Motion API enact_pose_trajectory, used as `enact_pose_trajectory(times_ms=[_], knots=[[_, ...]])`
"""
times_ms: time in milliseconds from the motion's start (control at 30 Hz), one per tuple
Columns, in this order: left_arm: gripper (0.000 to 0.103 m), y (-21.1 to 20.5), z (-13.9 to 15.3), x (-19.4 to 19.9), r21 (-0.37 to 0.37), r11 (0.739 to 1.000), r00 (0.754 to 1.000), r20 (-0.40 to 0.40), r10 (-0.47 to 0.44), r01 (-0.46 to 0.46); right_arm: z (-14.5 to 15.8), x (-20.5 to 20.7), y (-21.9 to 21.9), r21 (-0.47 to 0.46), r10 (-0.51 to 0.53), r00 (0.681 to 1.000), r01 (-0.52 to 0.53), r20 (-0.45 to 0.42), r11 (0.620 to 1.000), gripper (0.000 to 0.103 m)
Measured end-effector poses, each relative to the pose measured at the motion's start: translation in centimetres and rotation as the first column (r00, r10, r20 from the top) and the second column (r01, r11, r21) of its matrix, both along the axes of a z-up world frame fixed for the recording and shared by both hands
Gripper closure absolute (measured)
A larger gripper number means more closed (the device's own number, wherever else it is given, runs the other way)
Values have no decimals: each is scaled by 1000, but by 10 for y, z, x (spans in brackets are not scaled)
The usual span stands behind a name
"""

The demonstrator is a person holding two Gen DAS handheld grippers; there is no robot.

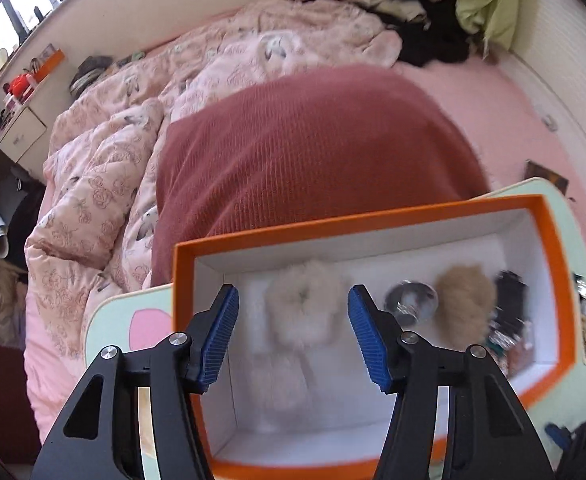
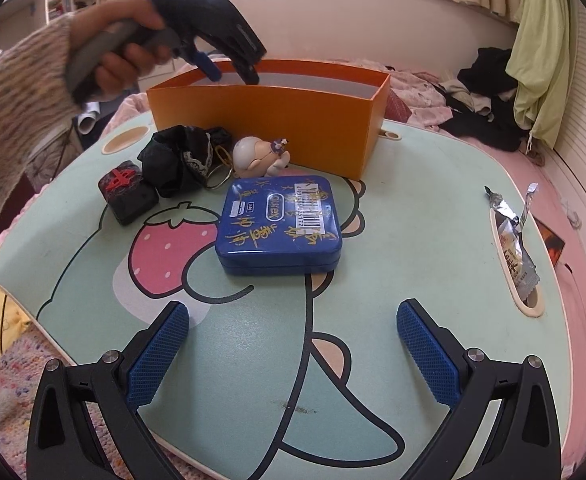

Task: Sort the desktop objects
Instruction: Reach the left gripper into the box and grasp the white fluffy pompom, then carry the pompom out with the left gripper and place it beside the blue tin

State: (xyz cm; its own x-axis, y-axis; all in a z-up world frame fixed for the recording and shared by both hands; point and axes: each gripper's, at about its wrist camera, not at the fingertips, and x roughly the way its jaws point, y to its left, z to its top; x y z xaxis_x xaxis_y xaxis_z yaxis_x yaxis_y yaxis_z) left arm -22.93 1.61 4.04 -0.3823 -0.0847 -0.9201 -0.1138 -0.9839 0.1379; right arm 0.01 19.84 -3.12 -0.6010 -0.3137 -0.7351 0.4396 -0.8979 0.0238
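Above the orange box [image 1: 373,216], left gripper [image 1: 293,312] hangs half-spread, empty; right gripper [image 2: 293,344] wide, best squared on the blue tin [image 2: 279,226].

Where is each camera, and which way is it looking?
Left wrist: rides on the left gripper, looking steeply down into the orange box at fluffy things; only its own fingers show.
Right wrist: rides on the right gripper, looking across the table at the blue tin; a hand shows.
Shared: the orange box, the left gripper.
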Motion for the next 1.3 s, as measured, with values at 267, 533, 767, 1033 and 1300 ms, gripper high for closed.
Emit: enact_pose_trajectory(times_ms=[267, 533, 767, 1033, 1300], knots=[[69, 12, -19, -5, -160, 986, 999, -9, -53, 51, 1, -1, 1, -4, 2, 1000, -2, -2, 1000, 0], [69, -9, 66, 51, 87, 993, 971, -229, -63, 85, 1, -1, 1, -3, 2, 1000, -2, -2, 1000, 0], [69, 3, 80, 147, 261, 933, 942, -289, -171, 249, 0, -1, 2, -2, 1, 1000, -1, -1, 1000, 0], [56, 32, 16, 179, 245, 927, 950, -203, -237, 283, 0, -2, 3, -2, 2, 1000, -2, -1, 1000, 0], [22, 12, 45, 217, 134, 967, 907, -394, -150, 218, 0, -2, 2, -2, 2, 1000, -2, -1, 1000, 0]])
